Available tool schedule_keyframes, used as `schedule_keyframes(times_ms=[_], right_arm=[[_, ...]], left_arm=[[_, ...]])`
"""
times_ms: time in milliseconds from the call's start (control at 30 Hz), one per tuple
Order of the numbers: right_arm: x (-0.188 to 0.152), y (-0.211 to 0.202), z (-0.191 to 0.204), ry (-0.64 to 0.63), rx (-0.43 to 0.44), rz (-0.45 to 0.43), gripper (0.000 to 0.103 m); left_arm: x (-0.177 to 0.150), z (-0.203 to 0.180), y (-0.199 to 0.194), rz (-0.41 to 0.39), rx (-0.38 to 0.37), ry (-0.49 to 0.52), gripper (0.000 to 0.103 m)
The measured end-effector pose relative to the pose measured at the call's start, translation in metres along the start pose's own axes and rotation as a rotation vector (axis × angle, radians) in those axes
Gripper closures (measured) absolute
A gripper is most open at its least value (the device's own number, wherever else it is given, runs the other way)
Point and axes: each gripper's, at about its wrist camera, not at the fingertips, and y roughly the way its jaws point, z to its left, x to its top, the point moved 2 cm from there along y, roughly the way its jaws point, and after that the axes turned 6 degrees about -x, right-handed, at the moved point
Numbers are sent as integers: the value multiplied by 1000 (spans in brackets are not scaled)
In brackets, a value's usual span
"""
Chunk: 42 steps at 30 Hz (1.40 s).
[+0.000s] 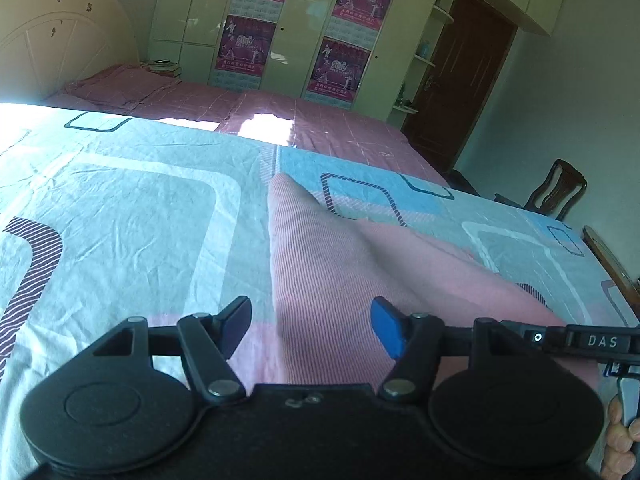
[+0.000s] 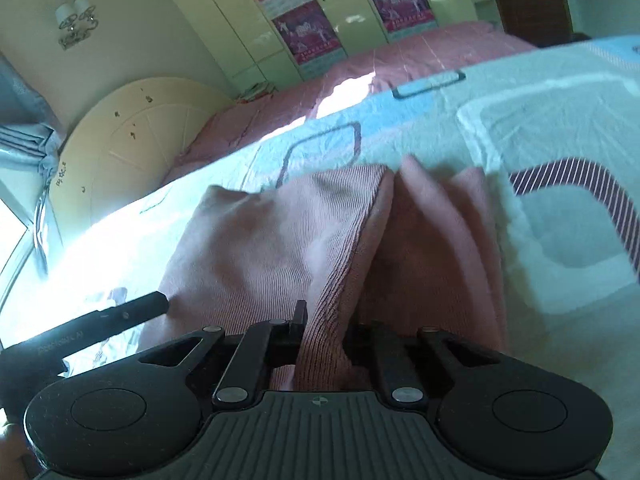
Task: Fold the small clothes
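A pink ribbed garment lies on the patterned light-blue bed sheet. My left gripper is open, its black and blue fingers spread just above the garment's near edge, holding nothing. In the right wrist view the same pink garment is bunched into folds. My right gripper is shut on a fold of it, the cloth pinched between the fingers and lifted off the sheet. The left gripper's body shows at the left of the right wrist view.
A second bed with a pink cover lies beyond, with a cream headboard at the left. Cream wardrobes with posters line the far wall. A dark door and a wooden chair stand at the right.
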Motion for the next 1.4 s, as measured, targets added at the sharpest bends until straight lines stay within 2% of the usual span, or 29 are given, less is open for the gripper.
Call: schedule_keyframes(times_ms=[133, 200, 300, 400, 500, 733, 800, 867, 967, 1067, 1167, 1233, 1267, 1300, 1333, 1367, 1400], right_arm=[[-7, -33, -4, -80, -75, -41, 93], [-23, -21, -20, -49, -105, 34, 93], [-33, -5, -41, 59, -103, 64, 93], [-32, -15, -48, 146, -54, 71, 91], [-38, -35, -47, 127, -67, 70, 80], [-66, -69, -47, 133, -97, 90, 80], [-72, -67, -42, 94, -136, 98, 84], [-73, -67, -40, 67, -166, 92, 97], [-70, -65, -41, 25, -241, 62, 99], [-71, -60, -43, 12, -247, 107, 98], [-61, -72, -43, 33, -234, 76, 97], [-52, -81, -41, 38, -227, 34, 93], [-46, -83, -40, 38, -224, 17, 87], [-38, -82, -39, 45, -215, 6, 75], [-32, -79, -40, 55, -209, -4, 67], [-24, -75, -39, 62, -208, -16, 61], [-18, -70, -38, 58, -208, -22, 61]], left_arm=[[-8, -18, 2, 15, -50, 32, 37], [-24, -24, 8, 62, -44, 55, 37], [-39, -23, 14, 97, -39, 28, 37], [-42, -23, 11, 99, -36, 23, 37], [-42, -22, 10, 104, -41, 27, 37], [-46, -24, 13, 103, -36, 24, 37], [-47, -25, 13, 101, -34, 20, 37], [-48, -27, 13, 98, -28, 22, 37], [-49, -29, 13, 98, -20, 24, 36], [-45, -26, 15, 123, -27, -3, 34], [-33, -21, 13, 139, -49, -24, 34], [-23, -19, 11, 121, -54, -28, 34], [-19, -18, 11, 113, -54, -27, 34], [-12, -19, 12, 105, -55, -27, 34], [-6, -19, 14, 99, -55, -28, 34], [0, -20, 16, 92, -55, -29, 34], [4, -21, 18, 87, -57, -29, 34]])
